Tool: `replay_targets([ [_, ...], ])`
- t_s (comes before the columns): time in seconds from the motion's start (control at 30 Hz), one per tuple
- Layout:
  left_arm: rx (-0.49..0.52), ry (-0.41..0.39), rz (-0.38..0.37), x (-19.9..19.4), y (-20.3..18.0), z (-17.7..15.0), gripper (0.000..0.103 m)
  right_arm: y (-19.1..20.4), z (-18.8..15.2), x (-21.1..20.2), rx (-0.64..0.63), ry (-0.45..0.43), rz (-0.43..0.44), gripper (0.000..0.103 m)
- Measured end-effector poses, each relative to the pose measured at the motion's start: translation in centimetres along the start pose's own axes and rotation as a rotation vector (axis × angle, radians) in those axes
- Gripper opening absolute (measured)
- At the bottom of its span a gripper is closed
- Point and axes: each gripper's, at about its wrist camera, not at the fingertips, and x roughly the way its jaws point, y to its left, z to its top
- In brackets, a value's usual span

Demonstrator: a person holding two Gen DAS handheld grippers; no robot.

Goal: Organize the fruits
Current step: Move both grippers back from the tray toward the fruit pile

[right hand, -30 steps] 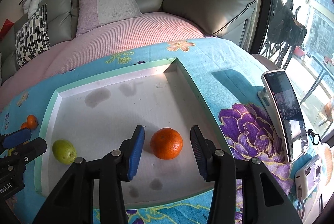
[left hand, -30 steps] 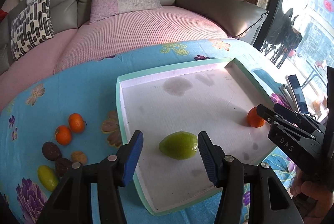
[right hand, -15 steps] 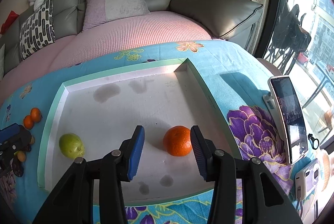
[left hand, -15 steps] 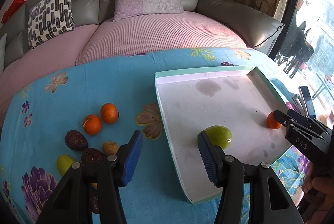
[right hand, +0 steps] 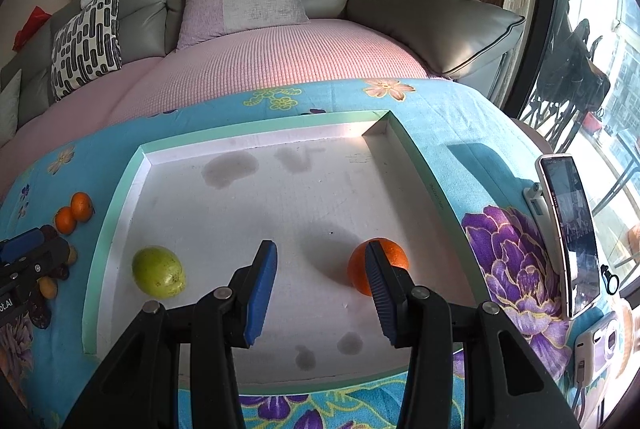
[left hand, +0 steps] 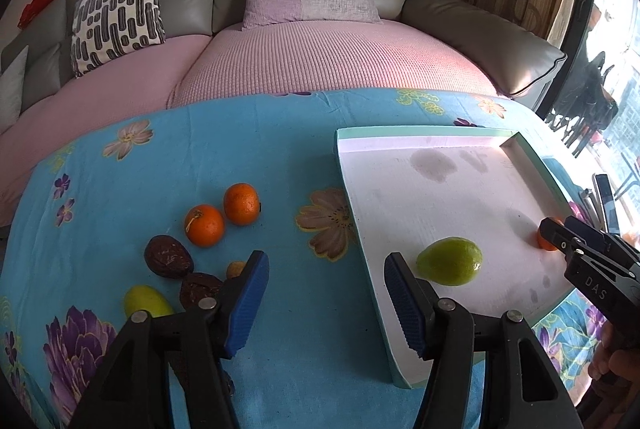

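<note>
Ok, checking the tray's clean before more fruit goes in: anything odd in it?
Yes: the white tray floor has dark blotches, two near the far wall and smaller ones near the front edge. They look like stains or damp patches. Nothing looks spilled or damaged otherwise.

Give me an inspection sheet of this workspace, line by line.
Surface: blue floral cloth covering the table.
Job's things: tray holding a green fruit and an orange; loose on the cloth, two oranges, two dark fruits, one yellow-green fruit, one small brown one, partly hidden.
Clutter: phone on a stand, small camera.
Grippers: left gripper open, empty; right gripper open, empty.
Cables: one at the camera.
Surroundings: sofa, pillows, plush toy, curtain, window.
</note>
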Motion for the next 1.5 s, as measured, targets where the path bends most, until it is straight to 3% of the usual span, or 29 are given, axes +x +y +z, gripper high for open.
replay_targets([
  [0.03,-0.002,0.001,0.004,0.1,0.1,0.0,0.069,0.0,0.0,0.1,0.001,0.001,-0.002,0.048],
  [0.1,-0.01,0.0,0.02,0.2,0.3,0.0,0.09,-0.1,-0.1,0.2,0.002,0.002,-0.009,0.079],
  [0.17,-0.017,-0.004,0.046,0.3,0.5,-0.1,0.103,-0.2,-0.1,0.3,0.0,-0.007,-0.017,0.091],
  [0.4,-0.039,-0.021,0.095,0.5,1.6,-0.3,0.103,-0.5,-0.3,0.4,0.013,-0.019,-0.011,0.094],
  [0.77,-0.073,-0.049,0.137,-0.2,3.0,-0.4,0.103,1.1,0.1,-1.2,-0.022,-0.144,0.053,0.096],
  [1.27,-0.132,-0.135,0.171,-2.9,7.3,-0.7,0.103,5.7,0.0,-0.7,-0.112,-0.106,0.087,0.096],
  [1.5,-0.168,-0.139,0.161,-3.9,9.7,-0.9,0.103,8.5,0.1,-1.1,-0.133,-0.122,0.18,0.096],
])
